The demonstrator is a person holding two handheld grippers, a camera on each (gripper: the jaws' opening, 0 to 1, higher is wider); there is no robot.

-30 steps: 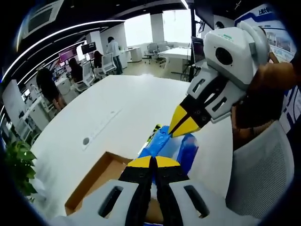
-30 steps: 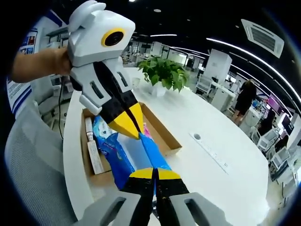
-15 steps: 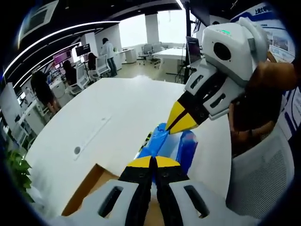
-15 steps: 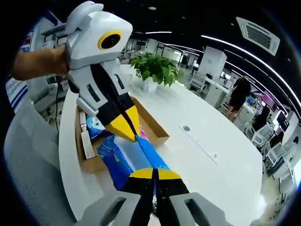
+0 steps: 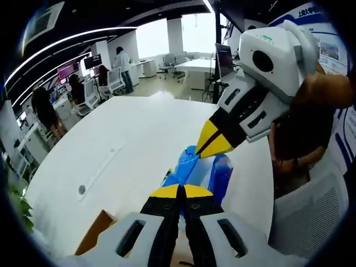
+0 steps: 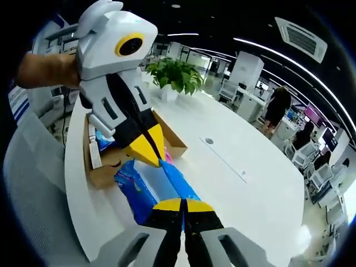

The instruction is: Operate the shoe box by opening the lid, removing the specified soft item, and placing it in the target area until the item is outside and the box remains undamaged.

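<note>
White hand-held gripper (image 5: 181, 192), black jaws, yellow tips

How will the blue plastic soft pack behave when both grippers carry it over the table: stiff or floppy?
Probably floppy: the blue plastic soft pack looks creased and sags between the left gripper and right gripper. Its glossy film may be slippery. It seems light, as pinches at its two ends hold it.

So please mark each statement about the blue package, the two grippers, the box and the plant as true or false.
1. Both grippers grip the blue package: true, left gripper and right gripper are shut on it.
2. The package lies inside the cardboard box: false, it is held up beside the box.
3. A potted plant stands on the white table: true.
4. The box lid is closed: false, the box is open.
</note>
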